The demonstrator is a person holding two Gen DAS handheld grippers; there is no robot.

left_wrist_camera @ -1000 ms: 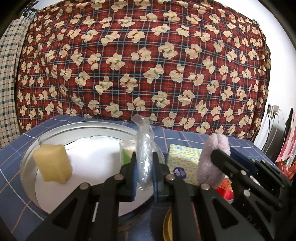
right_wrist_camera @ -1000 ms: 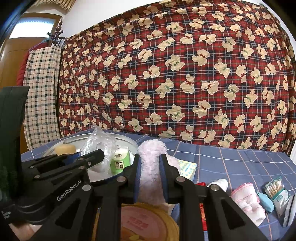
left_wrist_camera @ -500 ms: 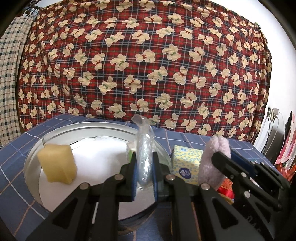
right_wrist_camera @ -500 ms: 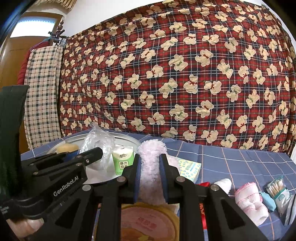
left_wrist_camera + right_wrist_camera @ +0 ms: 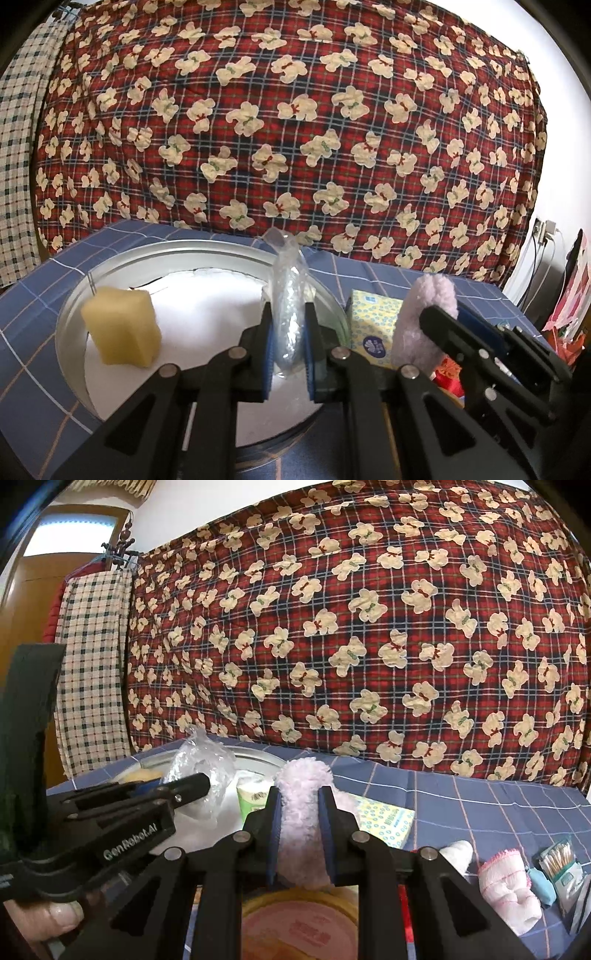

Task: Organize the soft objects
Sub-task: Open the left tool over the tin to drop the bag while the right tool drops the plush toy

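Note:
My left gripper [image 5: 289,332] is shut on a clear plastic bag [image 5: 290,295] and holds it over the right part of a round metal tray [image 5: 70,306]. A yellow sponge [image 5: 122,326] stands in the tray on the left. My right gripper [image 5: 300,812] is shut on a fluffy lilac soft object [image 5: 301,827], to the right of the tray. The lilac object also shows in the left wrist view [image 5: 424,321]. The bag also shows in the right wrist view [image 5: 201,764].
A yellow tissue pack [image 5: 373,325] lies right of the tray, on the blue checked tablecloth [image 5: 498,805]. A green-white tissue pack [image 5: 251,797] stands in the tray. A pink cloth [image 5: 506,886], a white roll [image 5: 456,853] and cotton swabs [image 5: 557,864] lie at the right. A round tin [image 5: 299,926] is below my right gripper. A bear-print blanket [image 5: 295,129] hangs behind.
Both grippers have moved forward a little and lifted slightly, each keeping its hold. The tray and sponge look nearer in the left wrist view.

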